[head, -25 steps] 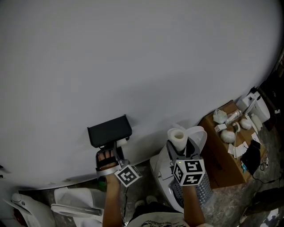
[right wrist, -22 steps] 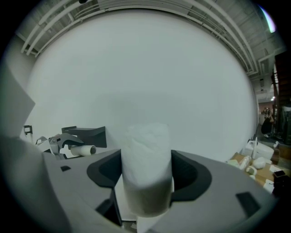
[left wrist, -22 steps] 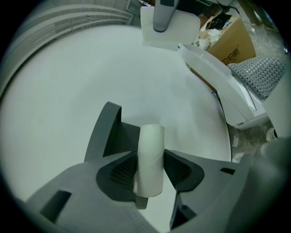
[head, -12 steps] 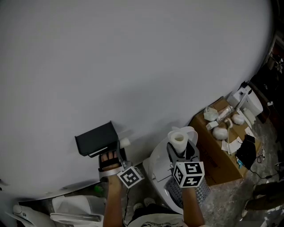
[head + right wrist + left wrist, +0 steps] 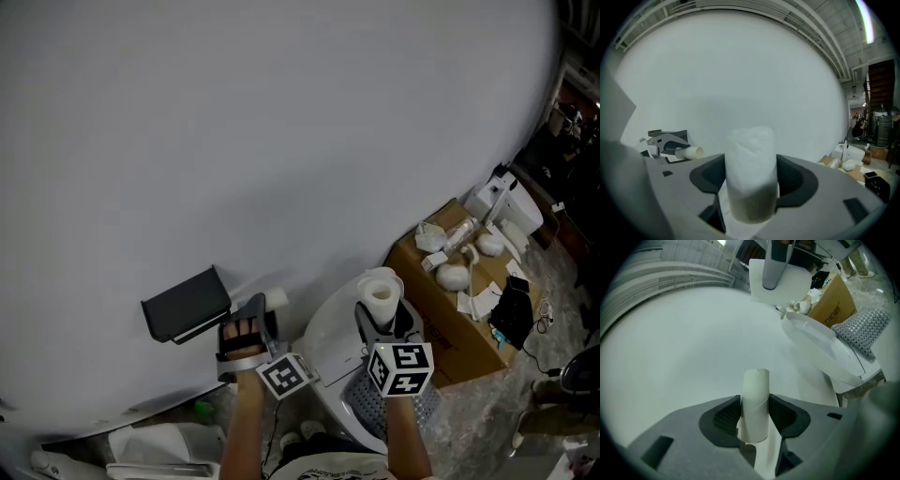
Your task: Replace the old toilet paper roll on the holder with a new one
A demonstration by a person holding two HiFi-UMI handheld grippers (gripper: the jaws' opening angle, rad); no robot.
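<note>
Old cardboard tube (image 5: 755,390): lower centre, pinched mid-length by left gripper (image 5: 754,412); probably light, crushable.
New paper roll (image 5: 750,159): lower centre, squeezed across its sides by right gripper (image 5: 750,183); probably soft.

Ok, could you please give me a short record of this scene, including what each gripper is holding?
Left gripper: jaws shut on the empty cardboard tube
Right gripper: jaws shut on the new toilet paper roll
Holder: black, on the white wall; the tube is off it, just to its right
Toilet: under the right gripper, lid raised
Cardboard box: right of the toilet, small things on top
</note>
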